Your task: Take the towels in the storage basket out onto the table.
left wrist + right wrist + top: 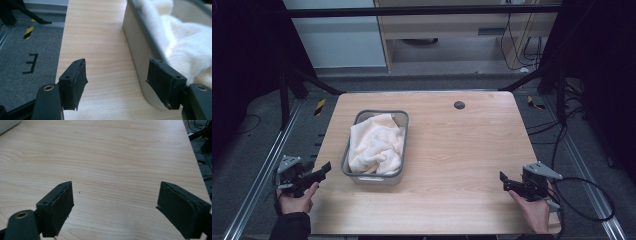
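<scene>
Both tongs, left tongs (pixel 326 167) and right tongs (pixel 503 178), spread apart, empty, flanking towel-filled basket (pixel 398 176).

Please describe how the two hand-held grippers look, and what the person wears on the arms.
Both the left gripper and the right gripper are black, each with a grey three-cornered plate on top. Their jaws are flat black blocks with dark, frayed pads. A black cable loops from the right one. A dark sleeve covers the left forearm.

Basket (pixel 399 150) blocks table (pixel 462 160) left, right side open
</scene>
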`<state>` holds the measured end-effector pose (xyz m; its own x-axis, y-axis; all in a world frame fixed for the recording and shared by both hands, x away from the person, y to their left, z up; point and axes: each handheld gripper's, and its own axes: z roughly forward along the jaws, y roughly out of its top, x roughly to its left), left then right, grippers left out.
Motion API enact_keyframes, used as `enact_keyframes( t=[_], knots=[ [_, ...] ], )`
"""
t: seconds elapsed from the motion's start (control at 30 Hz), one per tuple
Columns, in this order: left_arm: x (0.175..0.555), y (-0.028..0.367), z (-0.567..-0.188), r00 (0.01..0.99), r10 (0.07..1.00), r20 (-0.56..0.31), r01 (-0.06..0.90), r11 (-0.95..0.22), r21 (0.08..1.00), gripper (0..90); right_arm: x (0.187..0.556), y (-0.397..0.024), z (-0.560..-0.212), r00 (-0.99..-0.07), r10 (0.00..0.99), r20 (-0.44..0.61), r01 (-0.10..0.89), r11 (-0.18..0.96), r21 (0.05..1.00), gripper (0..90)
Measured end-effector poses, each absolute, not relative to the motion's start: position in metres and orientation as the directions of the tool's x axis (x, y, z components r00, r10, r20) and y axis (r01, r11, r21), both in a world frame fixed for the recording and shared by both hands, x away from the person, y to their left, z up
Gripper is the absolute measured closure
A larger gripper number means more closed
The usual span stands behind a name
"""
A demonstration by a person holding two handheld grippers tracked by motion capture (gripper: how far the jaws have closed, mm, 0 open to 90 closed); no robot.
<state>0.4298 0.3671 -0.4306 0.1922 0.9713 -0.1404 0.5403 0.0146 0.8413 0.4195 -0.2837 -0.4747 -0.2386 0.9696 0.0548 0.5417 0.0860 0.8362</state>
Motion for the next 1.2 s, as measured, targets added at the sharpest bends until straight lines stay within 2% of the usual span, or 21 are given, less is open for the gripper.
enact_keyframes(
  t=[0.3,0.67,1.2],
  knots=[
    [0.422,0.356,-0.402,0.235,0.96,-0.154,0.496,0.018,0.868,32.7,0.417,-0.281,-0.475,-0.262,0.964,0.054,0.515,0.093,0.852,19.5],
    [0.42,0.333,-0.377,0.313,0.944,-0.11,0.473,-0.054,0.88,35.2,0.417,-0.273,-0.473,-0.285,0.958,0.006,0.505,0.145,0.851,20.4],
    [0.439,0.314,-0.365,0.386,0.919,-0.081,0.515,-0.142,0.846,33.8,0.418,-0.27,-0.47,-0.296,0.955,-0.001,0.514,0.16,0.843,19.0]
  ],
)
